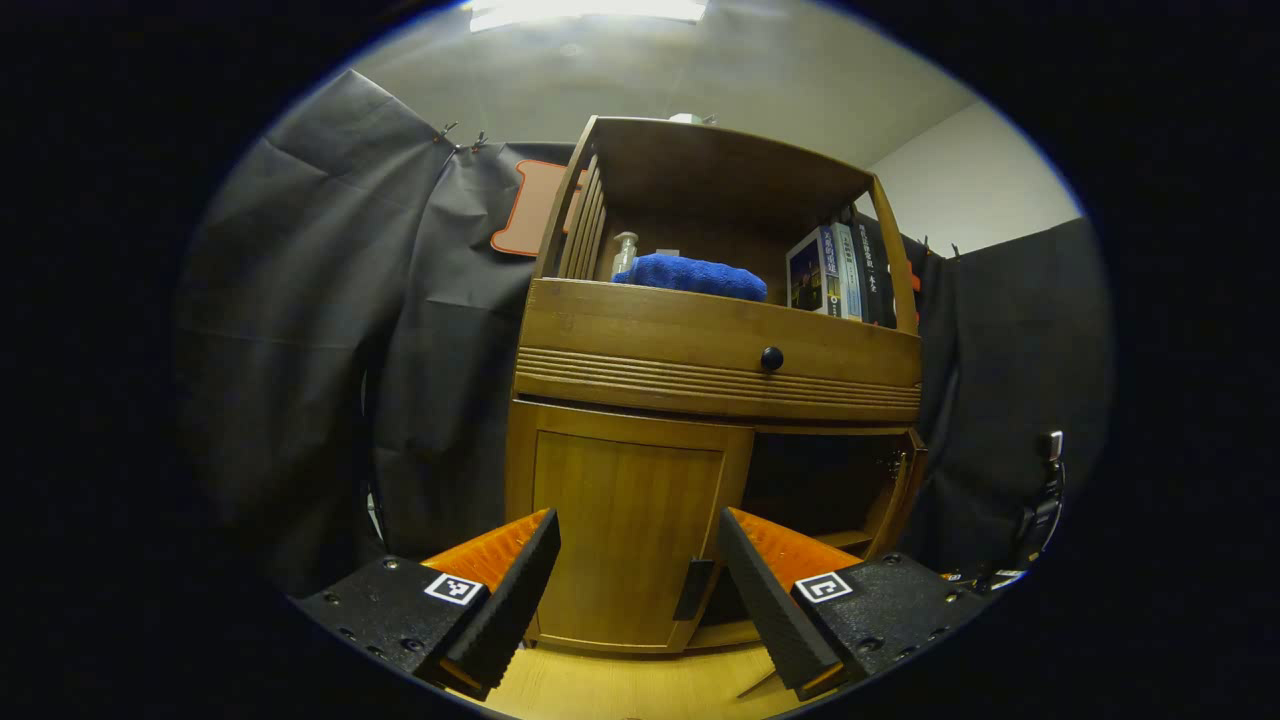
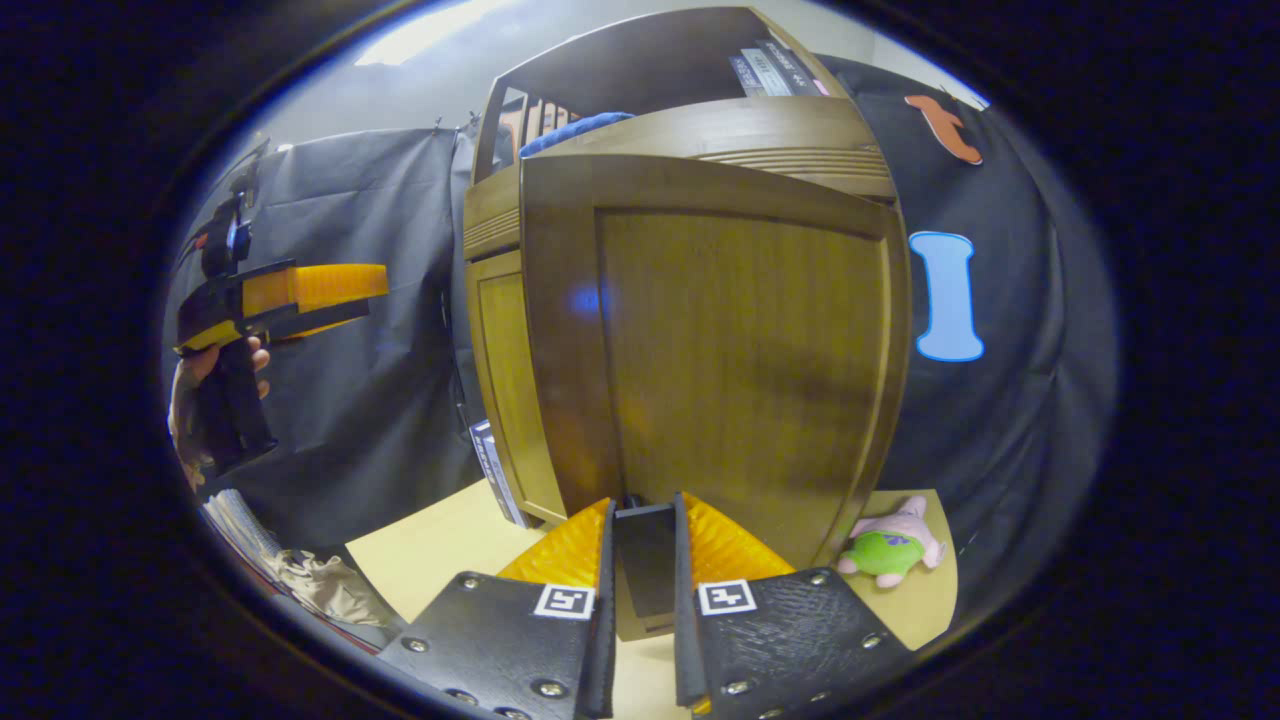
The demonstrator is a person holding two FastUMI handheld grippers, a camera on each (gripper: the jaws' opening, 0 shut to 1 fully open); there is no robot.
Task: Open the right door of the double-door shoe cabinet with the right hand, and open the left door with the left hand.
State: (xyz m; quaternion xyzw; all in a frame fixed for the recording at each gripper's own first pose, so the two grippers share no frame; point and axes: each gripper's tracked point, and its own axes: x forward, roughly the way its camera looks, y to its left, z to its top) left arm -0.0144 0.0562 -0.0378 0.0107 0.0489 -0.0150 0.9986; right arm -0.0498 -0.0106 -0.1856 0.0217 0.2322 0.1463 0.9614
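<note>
The wooden shoe cabinet (image 1: 700, 330) stands ahead in the left gripper view. Its left door (image 1: 625, 530) is closed, with a dark handle (image 1: 693, 588) at its right edge. The right door (image 1: 905, 490) is swung outward, showing a dark inside. My left gripper (image 1: 638, 565) is open and short of the left door, its fingers either side of the door's lower part and touching nothing. In the right gripper view the swung-out right door (image 2: 740, 350) looms close. My right gripper (image 2: 645, 512) is shut on its dark handle (image 2: 645, 565). A hand holds the left gripper (image 2: 285, 295) far to the left.
A drawer with a dark knob (image 1: 771, 357) sits above the doors. A blue towel (image 1: 690, 275) and books (image 1: 835, 275) rest on the shelf. A pink and green plush toy (image 2: 890, 545) lies on the floor by the open door. Crumpled cloth (image 2: 310, 585) lies at the lower left.
</note>
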